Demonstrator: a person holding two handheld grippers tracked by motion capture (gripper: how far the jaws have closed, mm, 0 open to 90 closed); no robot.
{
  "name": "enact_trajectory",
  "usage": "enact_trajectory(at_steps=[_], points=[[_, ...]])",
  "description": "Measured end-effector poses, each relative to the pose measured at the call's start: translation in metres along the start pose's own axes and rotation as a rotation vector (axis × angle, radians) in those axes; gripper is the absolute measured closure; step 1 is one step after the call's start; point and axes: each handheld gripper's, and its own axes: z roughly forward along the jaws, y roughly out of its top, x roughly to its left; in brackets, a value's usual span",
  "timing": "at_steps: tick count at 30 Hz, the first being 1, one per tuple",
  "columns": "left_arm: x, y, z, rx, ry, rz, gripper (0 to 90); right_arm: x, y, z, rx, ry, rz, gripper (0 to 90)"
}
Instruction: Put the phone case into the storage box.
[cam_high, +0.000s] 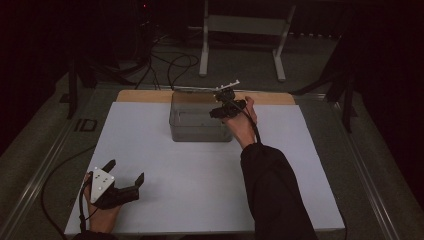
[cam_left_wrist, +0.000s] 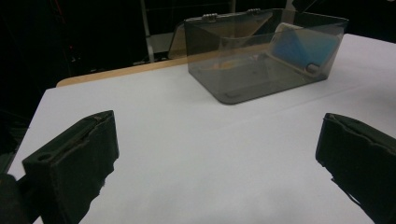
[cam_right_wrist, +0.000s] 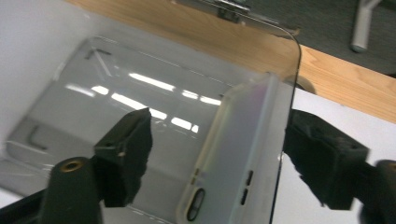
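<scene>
The right tool (cam_high: 226, 102) hangs over the right end of a clear plastic box (cam_high: 192, 127), its jaws spread apart and pressing on nothing. In the right gripper view, one jaw sits inside the box and the other outside its right wall, with a phone (cam_right_wrist: 236, 154) between them. The phone leans upright against the inner face of that wall, its side buttons and a camera ring visible near the bottom of the frame. Whether either jaw brushes the phone or the wall cannot be told.

The box stands at the far middle of the white desk (cam_high: 165, 160), close to a strip of bare wood (cam_high: 145, 96) along the back edge. Its hinged lid (cam_high: 200, 89) is open behind it. From the left gripper view the phone (cam_left_wrist: 303, 49) shows as a blue slab propped against the box (cam_left_wrist: 261, 51) at the right end.

The left tool (cam_high: 122, 172) rests at the near left corner of the desk, well apart from the box. Its jaws are spread wide with only the bare white surface between them. A dark sleeve (cam_high: 272, 190) covers the person's right forearm, which reaches across the desk to the box.
</scene>
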Motion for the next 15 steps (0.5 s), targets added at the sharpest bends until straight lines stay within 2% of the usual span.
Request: enact_trajectory(at_steps=[2, 3, 8, 10, 15], points=[[0.000, 0.000, 0.000, 0.001, 0.000, 0.000, 0.4, -0.002, -0.003, -0.002, -0.013, -0.002, 0.004, 15.9], [0.000, 0.000, 0.001, 0.001, 0.000, 0.000, 0.4, -0.003, -0.004, -0.003, -0.022, 0.014, 0.001, 14.5], [0.000, 0.000, 0.001, 0.002, 0.000, 0.000, 0.4, -0.007, -0.011, -0.008, -0.065, 0.027, -0.003, 13.3], [0.000, 0.000, 0.001, 0.003, 0.000, -0.001, 0.4, -0.008, -0.014, -0.011, -0.084, 0.056, 0.010, 13.2], [0.000, -0.001, 0.001, 0.006, -0.001, -0.003, 0.4, -0.013, -0.022, -0.018, -0.129, 0.090, 0.025, 12.9]])
